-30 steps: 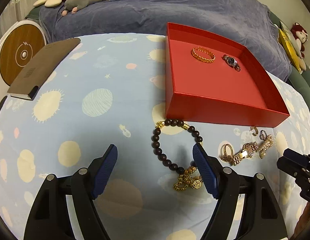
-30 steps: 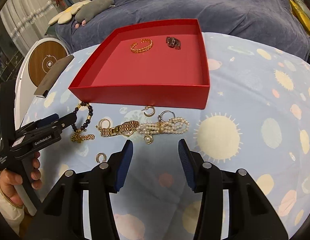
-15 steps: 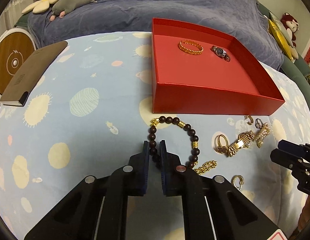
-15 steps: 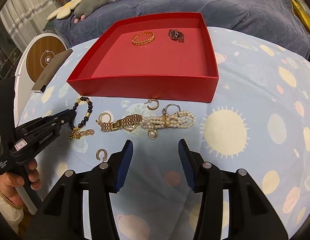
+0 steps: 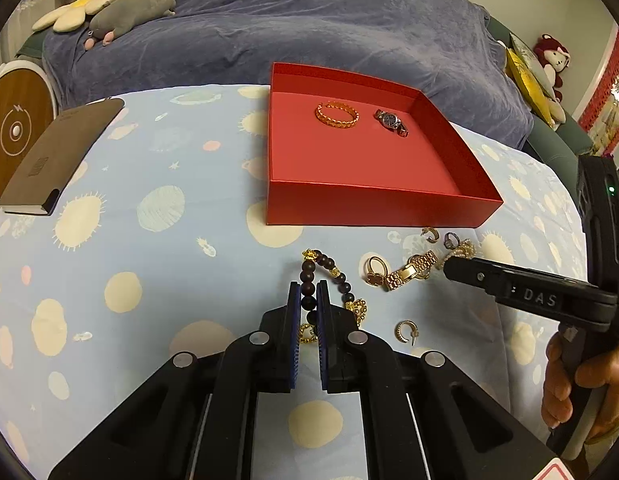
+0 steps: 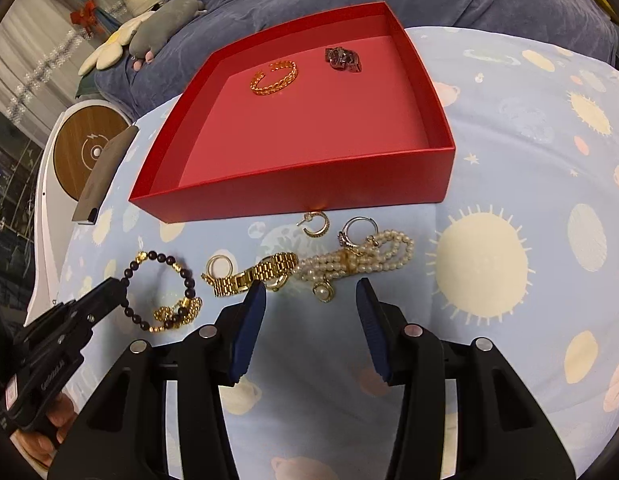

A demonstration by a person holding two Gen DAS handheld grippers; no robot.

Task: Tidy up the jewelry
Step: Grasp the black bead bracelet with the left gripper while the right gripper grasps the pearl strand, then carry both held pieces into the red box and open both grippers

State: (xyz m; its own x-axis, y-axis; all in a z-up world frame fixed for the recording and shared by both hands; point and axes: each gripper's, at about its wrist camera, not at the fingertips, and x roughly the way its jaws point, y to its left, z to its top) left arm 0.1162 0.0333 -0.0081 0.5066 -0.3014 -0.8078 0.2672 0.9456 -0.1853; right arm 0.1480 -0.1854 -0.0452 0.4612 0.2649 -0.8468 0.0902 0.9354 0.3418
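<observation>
1. Dark bead bracelet (image 5: 309, 276) is lying on the spotted blue cloth (image 5: 149, 264), just in front of the red box (image 5: 373, 208), and we're pinching it in our left gripper (image 5: 308, 300).
2. We're holding our right gripper (image 6: 309, 300) spread wide above the pearl bracelet (image 6: 361, 260) and the gold watch band (image 6: 253, 274), gripping nothing.
3. Inside the box, a gold bangle (image 5: 336, 114) and a watch (image 5: 391, 122) are sitting near the back wall.
</observation>
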